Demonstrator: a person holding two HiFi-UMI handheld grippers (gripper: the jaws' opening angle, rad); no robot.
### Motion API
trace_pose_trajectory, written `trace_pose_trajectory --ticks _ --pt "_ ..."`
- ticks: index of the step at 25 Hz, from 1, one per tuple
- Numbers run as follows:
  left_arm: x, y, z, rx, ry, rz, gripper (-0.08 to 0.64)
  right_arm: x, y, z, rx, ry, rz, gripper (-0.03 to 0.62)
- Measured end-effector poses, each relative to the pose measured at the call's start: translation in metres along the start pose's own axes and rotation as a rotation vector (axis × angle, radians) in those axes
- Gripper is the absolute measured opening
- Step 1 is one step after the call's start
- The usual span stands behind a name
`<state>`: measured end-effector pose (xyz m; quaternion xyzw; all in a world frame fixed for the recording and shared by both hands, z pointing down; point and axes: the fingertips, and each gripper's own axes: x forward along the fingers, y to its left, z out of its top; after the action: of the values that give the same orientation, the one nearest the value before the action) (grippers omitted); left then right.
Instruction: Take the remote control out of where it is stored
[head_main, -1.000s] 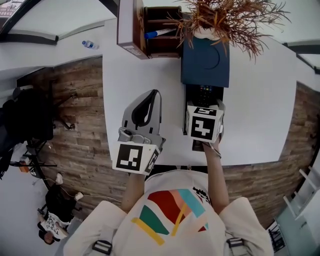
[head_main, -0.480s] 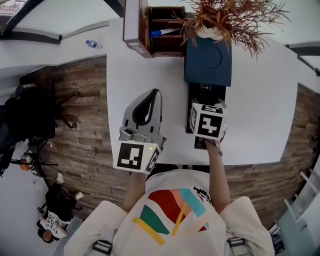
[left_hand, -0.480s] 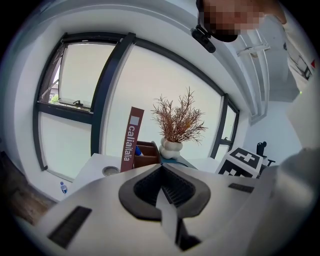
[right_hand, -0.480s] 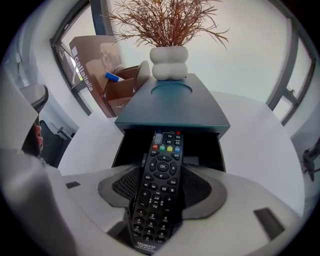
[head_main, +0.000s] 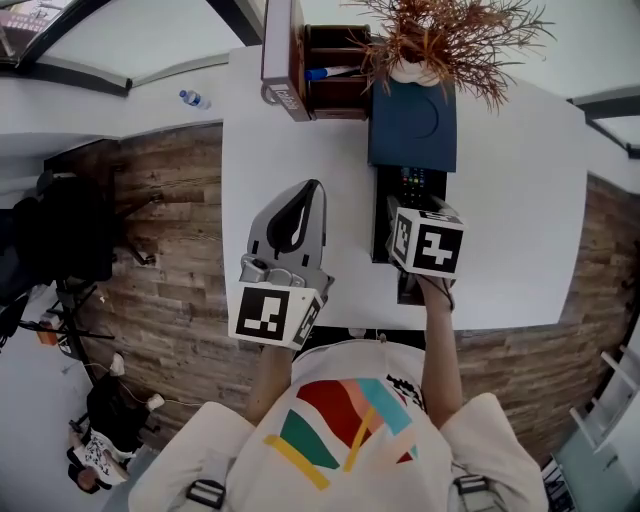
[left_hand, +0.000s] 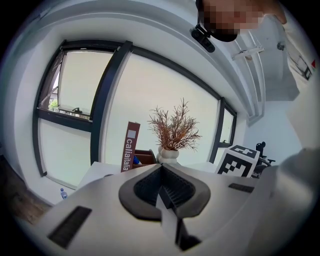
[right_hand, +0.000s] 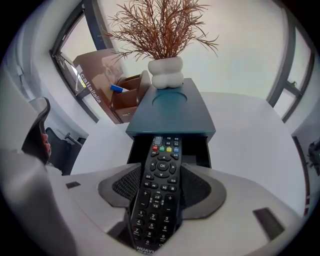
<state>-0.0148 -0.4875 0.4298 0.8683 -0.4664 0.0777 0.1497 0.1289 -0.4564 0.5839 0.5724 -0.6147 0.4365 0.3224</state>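
A black remote control (right_hand: 159, 190) lies lengthwise between the pads of my right gripper (right_hand: 159, 182), which press on its two long sides. Its far end with the coloured buttons reaches into the open black drawer (right_hand: 200, 150) of a dark blue box (right_hand: 172, 112). In the head view, my right gripper (head_main: 410, 208) sits over the drawer (head_main: 384, 220), and part of the remote control (head_main: 411, 185) shows ahead of it. My left gripper (head_main: 295, 205) rests on the white table (head_main: 520, 220) left of the drawer, jaws together and holding nothing. Its meeting pads show in the left gripper view (left_hand: 162, 187).
A white vase of dried twigs (right_hand: 166, 72) stands on the back of the box. A brown wooden organizer (head_main: 330, 70) with a blue pen and an upright book (head_main: 280, 50) sit at the table's far edge. A water bottle (head_main: 193, 99) lies beyond the table's left side.
My right gripper has shifted slightly to the right over the drawer. My left gripper has stayed where it was. The head view has drifted a little.
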Motion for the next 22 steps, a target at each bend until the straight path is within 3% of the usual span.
trace_pose_trajectory --ticks 6,10,17,22 --pt "-0.025 -0.009 0.013 0.006 -0.042 -0.010 0.008 -0.020 0.002 -0.015 -0.022 -0.004 -0.013 0.250" --pt "-0.046 -0.016 0.021 0.025 -0.073 -0.015 0.008 -0.041 0.005 -0.021 -0.004 -0.072 -0.007 0.250" --pt "-0.091 -0.032 0.041 0.073 -0.133 -0.046 0.008 -0.117 0.020 -0.012 0.003 -0.319 -0.003 0.250" --pt "-0.131 -0.043 0.063 0.082 -0.191 -0.068 0.008 -0.192 0.038 -0.007 0.029 -0.558 0.027 0.250"
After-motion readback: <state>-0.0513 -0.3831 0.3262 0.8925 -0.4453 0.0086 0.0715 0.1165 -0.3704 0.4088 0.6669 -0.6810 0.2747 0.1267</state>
